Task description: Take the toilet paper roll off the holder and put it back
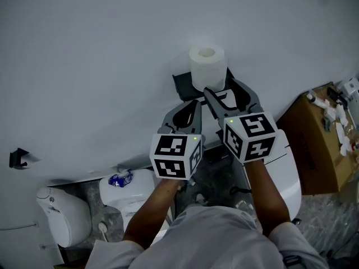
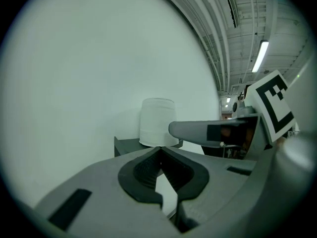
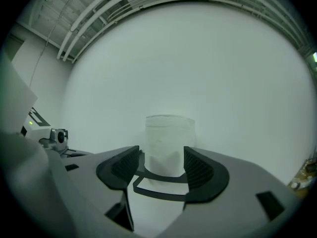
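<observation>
Our right gripper [image 3: 162, 158] has its jaws spread, one on each side of the toilet paper roll [image 1: 207, 66], not squeezing it. The roll stands upright on the holder [image 1: 182, 86] at our 12 o'clock. Our left gripper [image 2: 159, 151] is pressed together with nothing in it, at the roll's 7 o'clock.

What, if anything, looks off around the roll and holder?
Nothing stands out. The toilet paper roll stands upright and intact on the dark holder. The right tongs are open, lined up on it, not pressing. Only the open cardboard box at the right looks cluttered.
</observation>
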`<state>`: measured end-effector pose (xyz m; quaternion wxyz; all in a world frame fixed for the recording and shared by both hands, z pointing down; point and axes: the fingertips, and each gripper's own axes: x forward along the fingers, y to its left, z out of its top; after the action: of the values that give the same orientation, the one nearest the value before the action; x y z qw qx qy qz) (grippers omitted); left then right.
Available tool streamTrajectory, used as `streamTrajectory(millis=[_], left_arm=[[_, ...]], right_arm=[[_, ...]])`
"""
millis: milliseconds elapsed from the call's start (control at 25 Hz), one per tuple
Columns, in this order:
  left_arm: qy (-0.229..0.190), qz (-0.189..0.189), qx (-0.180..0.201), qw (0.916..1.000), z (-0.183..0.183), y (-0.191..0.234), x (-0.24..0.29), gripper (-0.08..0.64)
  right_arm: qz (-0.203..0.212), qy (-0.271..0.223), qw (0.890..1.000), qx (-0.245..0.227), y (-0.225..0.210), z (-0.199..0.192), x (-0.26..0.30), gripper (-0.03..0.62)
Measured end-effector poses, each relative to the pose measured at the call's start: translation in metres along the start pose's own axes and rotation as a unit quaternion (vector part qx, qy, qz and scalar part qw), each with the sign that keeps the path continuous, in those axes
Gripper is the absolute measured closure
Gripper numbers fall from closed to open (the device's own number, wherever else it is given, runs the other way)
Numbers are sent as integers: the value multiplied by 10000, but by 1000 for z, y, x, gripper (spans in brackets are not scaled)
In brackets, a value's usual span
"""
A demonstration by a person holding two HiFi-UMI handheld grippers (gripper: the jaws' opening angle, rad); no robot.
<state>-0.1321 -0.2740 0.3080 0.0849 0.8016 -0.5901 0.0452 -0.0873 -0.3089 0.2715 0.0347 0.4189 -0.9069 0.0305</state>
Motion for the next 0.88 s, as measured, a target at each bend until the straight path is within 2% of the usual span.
streamTrajectory(millis=[360, 720, 880], left_arm=[[-104, -61, 15, 9999, 13, 22, -2, 555], [-86, -118, -7, 9999, 10, 34, -4, 555], [-96, -166, -21, 9998, 9, 35, -5, 556]], right_arm=[[-341, -9, 9993, 136, -3, 9, 27, 239], [-609, 84, 9981, 84, -5, 9, 45, 218], [-731, 213, 9971, -88, -6, 6, 48, 219]])
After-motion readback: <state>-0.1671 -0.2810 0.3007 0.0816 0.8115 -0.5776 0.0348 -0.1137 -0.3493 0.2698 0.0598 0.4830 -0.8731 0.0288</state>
